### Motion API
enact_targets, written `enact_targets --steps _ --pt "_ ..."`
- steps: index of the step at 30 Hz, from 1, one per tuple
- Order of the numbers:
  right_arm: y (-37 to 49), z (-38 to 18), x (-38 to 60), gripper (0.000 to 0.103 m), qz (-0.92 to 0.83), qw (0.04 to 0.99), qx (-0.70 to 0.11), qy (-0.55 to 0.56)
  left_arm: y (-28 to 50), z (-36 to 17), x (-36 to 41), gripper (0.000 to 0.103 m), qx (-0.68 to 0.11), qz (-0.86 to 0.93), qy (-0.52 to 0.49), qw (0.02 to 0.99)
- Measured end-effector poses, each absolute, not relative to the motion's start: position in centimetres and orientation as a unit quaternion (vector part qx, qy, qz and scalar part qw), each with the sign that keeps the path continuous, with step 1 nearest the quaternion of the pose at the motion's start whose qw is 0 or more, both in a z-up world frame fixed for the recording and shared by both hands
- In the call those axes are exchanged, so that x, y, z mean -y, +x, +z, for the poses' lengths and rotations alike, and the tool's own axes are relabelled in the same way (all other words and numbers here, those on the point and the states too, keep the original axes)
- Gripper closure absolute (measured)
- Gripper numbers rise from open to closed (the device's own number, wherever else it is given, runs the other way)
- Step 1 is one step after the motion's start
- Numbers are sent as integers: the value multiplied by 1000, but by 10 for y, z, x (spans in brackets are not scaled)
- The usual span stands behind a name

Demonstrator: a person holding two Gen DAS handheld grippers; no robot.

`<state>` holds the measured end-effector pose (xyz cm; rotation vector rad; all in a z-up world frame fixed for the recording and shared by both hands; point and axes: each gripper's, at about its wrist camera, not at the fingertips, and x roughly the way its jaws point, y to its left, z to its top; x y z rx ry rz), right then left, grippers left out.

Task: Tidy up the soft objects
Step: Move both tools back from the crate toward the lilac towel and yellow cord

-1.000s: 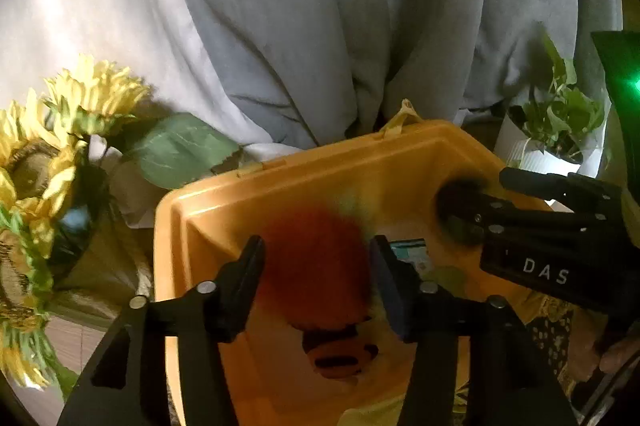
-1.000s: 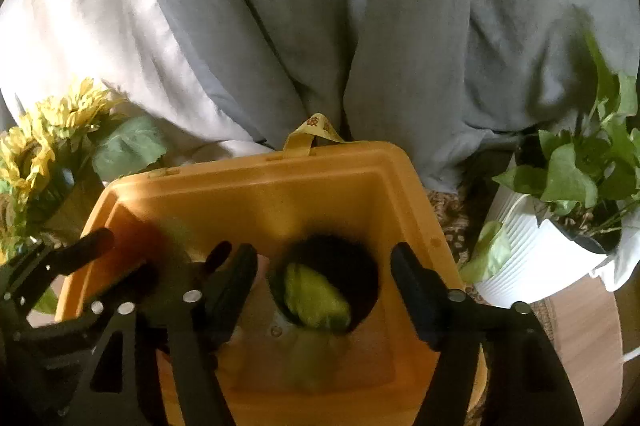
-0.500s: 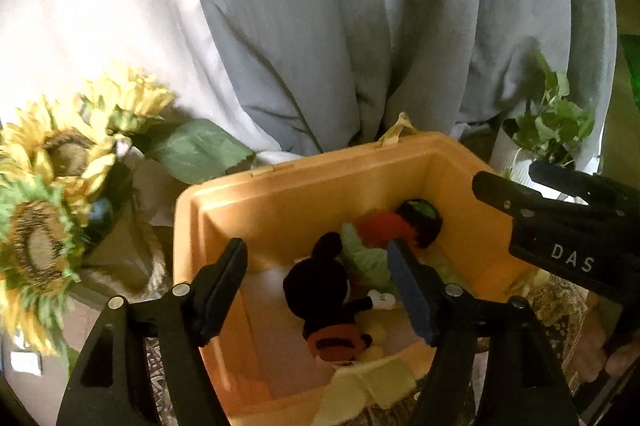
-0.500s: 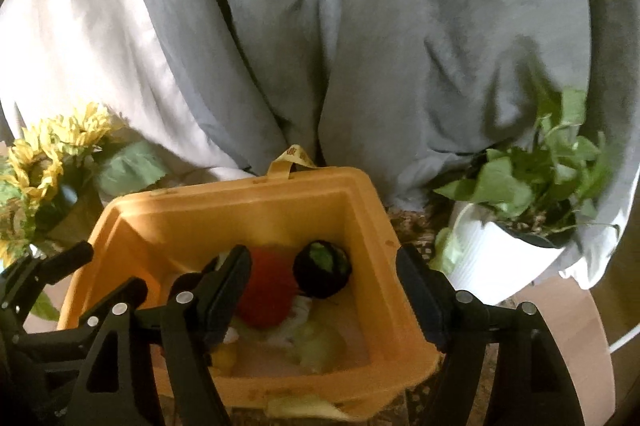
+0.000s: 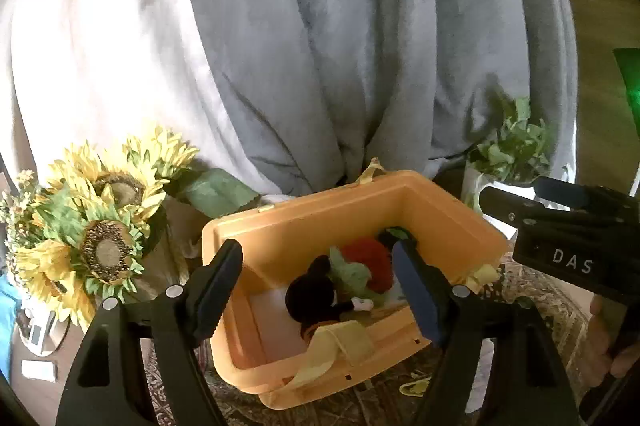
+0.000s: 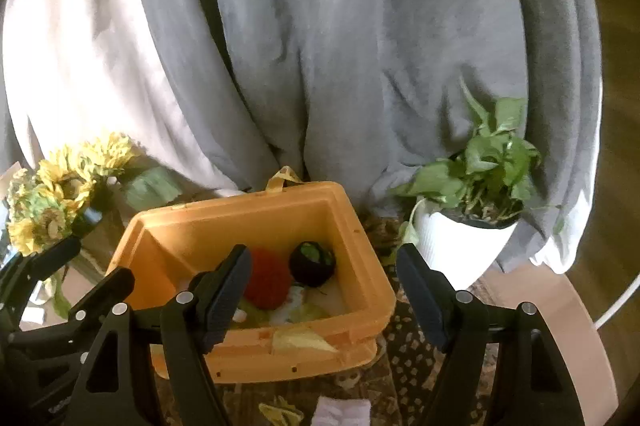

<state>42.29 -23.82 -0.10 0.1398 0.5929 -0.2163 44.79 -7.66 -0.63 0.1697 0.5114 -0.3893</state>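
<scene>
An orange bin [image 5: 304,222] [image 6: 256,210] stands on a patterned rug. Inside lie a black mouse plush [image 5: 310,296], a red fuzzy ball [image 5: 370,258] [image 6: 268,278], a green soft piece [image 5: 352,274] and a black-and-green ball [image 6: 312,262]. A yellow cloth strip [image 5: 336,346] hangs over the front rim. My left gripper [image 5: 316,258] hovers above and in front of the bin. Its jaws are opening, and nothing is gripped between them. Beside it to the right, my right gripper [image 6: 322,258] stands open and empty, also clear of the bin.
Artificial sunflowers [image 5: 100,226] [image 6: 52,202] stand left of the bin. A leafy plant in a white pot [image 6: 460,238] stands to its right. Grey and white drapery [image 5: 320,46] hangs close behind. A small white item [image 6: 340,412] lies on the rug [image 6: 408,366] in front.
Both grippers drew back and up from the bin. The red ball left the left jaws and the black-and-green ball left the right jaws; both now lie in the bin. The left jaws widened.
</scene>
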Motion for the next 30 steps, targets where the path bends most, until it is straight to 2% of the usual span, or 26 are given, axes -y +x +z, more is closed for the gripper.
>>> enact_targets --steps 11,30 --pt "387 -16 235 28 -119 938 -316 77 416 -10 80 21 -229 -197 114 946" --pt "357 -76 225 28 -108 899 -413 95 384 -65 80 21 -278 -241 151 918"
